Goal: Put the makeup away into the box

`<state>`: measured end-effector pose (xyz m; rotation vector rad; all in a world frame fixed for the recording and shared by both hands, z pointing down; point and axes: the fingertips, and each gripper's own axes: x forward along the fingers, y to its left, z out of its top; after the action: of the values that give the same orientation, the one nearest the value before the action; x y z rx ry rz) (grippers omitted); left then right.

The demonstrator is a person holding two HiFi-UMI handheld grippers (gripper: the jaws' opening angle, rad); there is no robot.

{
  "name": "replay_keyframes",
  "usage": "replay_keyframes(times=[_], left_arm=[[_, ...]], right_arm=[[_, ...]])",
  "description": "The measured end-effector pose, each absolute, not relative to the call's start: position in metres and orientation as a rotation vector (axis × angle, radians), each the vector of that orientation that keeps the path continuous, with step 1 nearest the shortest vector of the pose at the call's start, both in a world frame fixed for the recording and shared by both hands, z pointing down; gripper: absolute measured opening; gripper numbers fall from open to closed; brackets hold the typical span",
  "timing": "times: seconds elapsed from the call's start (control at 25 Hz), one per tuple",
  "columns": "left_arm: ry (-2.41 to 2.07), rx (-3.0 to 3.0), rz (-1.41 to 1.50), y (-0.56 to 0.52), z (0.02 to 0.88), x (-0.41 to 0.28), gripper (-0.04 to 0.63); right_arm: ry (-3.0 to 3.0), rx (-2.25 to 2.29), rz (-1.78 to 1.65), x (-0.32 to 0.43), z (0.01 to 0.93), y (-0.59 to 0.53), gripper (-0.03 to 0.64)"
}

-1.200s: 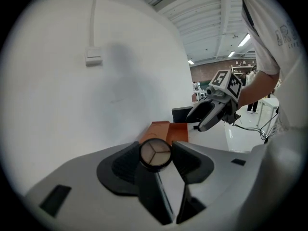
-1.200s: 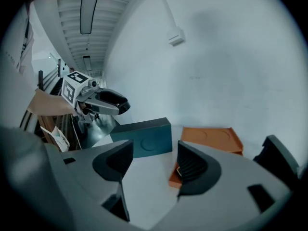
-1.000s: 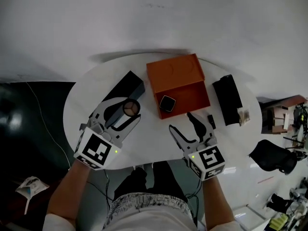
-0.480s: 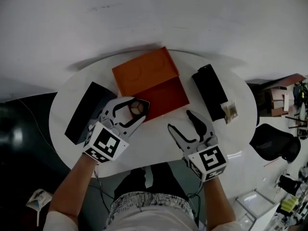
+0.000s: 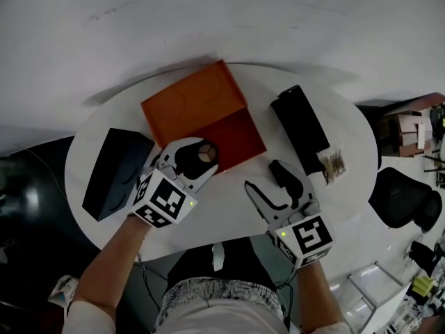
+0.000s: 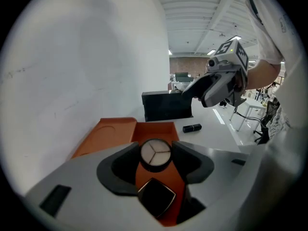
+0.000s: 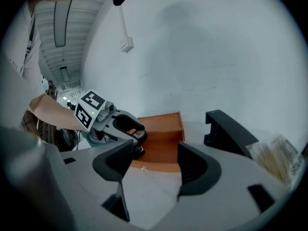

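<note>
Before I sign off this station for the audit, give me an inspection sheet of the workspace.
Surface: white oval table, no spills seen.
Job's things: orange box open; square compact inside; round compact held over it; lipstick on table.
Clutter: black case, dark box, packet.
Grippers: left gripper shut on round compact; right gripper open, empty.
Cables: cord on wall.
Surroundings: black chair.

Place: large open workroom, office-like
Ceiling: long ribbed ceiling [image 6: 202, 13] with lamps, upper right
Furniture: black office chair [image 5: 405, 202], right edge
</note>
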<state>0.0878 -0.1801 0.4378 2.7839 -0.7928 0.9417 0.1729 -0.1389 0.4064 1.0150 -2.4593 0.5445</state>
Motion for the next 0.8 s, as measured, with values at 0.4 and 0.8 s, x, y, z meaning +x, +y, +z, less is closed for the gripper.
replay_keyframes(times=[0.4,0.8], left_arm=[[-0.714,2.722,0.99,-0.19,0.48,0.11,0.233],[-0.663,2.71,1.007,-0.199,0.496,0.135,0.233]], right_arm=[[-2.428,1.011,0.621,0.195,0.432,-0.143,0.299],[-2.421,0.999,0.671,0.203,0.442,-0.141,0.299]])
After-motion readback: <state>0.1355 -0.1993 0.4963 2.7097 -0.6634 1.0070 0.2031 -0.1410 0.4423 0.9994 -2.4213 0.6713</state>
